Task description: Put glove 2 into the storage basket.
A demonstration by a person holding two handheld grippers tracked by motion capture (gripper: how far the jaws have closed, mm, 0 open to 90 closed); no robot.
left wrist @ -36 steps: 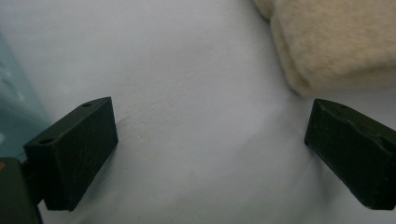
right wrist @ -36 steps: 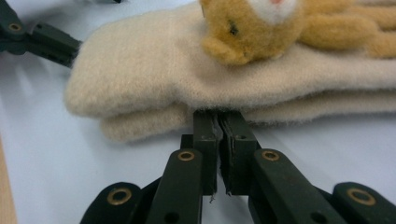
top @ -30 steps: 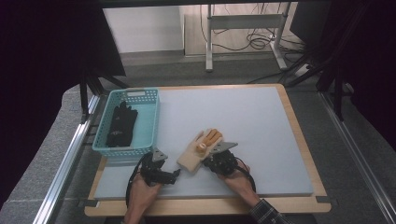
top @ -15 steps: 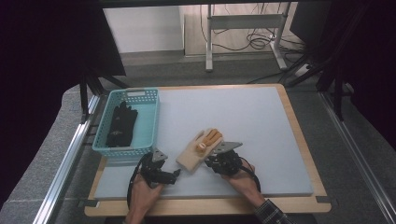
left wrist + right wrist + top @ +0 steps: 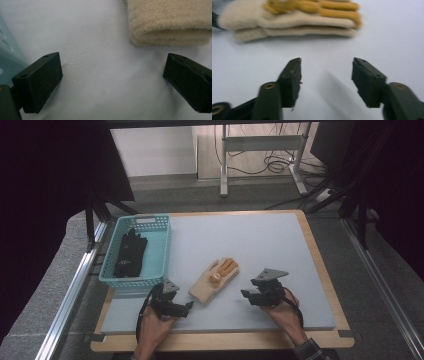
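A cream knit glove pair with orange fingers [image 5: 215, 280] lies flat on the grey mat [image 5: 260, 235], fingers pointing away from me. My left gripper [image 5: 188, 306] rests on the mat just left of the cuff. In the left gripper view its jaws stand wide, so the gripper [image 5: 112, 80] is open over bare mat, with the cream cuff [image 5: 170, 22] ahead and to the right. My right gripper [image 5: 246, 295] sits to the right of the glove, apart from it. Its jaws have just been opening; the gripper [image 5: 325, 72] is open with nothing between the jaws, and the glove [image 5: 294, 17] lies beyond them.
A light blue basket [image 5: 160, 237] stands at the mat's left edge with a black glove [image 5: 130, 254] inside; its wall [image 5: 7, 60] shows beside my left jaw. A wooden board rim [image 5: 320, 265] frames the mat. Metal rails run along both table sides.
My right gripper has let go of the glove, opened its jaws and drawn back to the right. The glove lies where it was. My left gripper has stayed put.
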